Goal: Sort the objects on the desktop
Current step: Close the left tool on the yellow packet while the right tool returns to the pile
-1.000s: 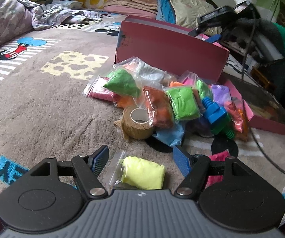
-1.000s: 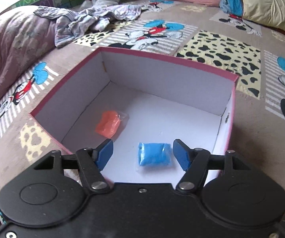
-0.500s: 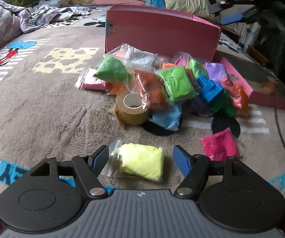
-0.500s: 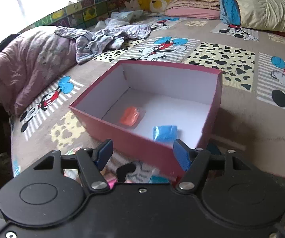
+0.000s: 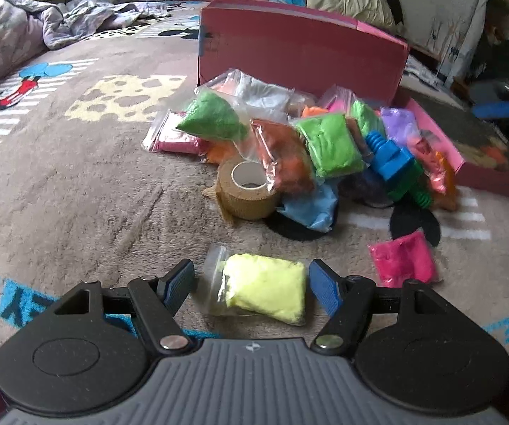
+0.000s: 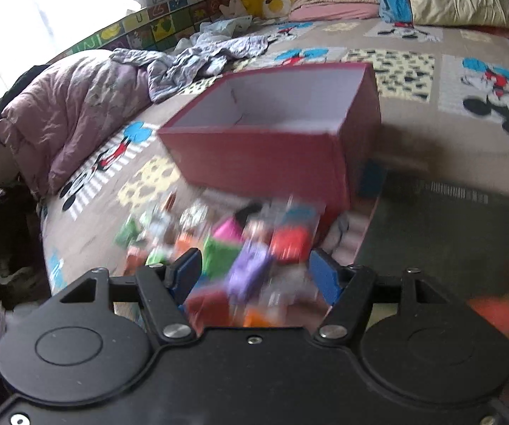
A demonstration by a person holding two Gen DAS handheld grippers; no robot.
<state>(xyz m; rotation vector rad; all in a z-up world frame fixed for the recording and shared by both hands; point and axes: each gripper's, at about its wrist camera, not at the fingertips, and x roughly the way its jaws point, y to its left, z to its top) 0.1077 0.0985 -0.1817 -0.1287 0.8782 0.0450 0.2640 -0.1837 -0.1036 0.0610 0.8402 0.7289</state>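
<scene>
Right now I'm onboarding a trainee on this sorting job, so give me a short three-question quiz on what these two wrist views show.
1. True or false: the left gripper is shut on the yellow bag.
2. Which lies nearest the yellow bag? A) tape roll B) pink box C) blue bolt
3. Fill in: the lone bag right of the yellow one is ____.

Key: 1 false, its jaws stand open around the bag; 2 A; 3 pink.

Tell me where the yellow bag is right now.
In the left wrist view, the yellow bag lies on the blanket between the open left gripper's fingers, apart from the pile, with the tape roll beyond it and a pink bag to its right.
</scene>
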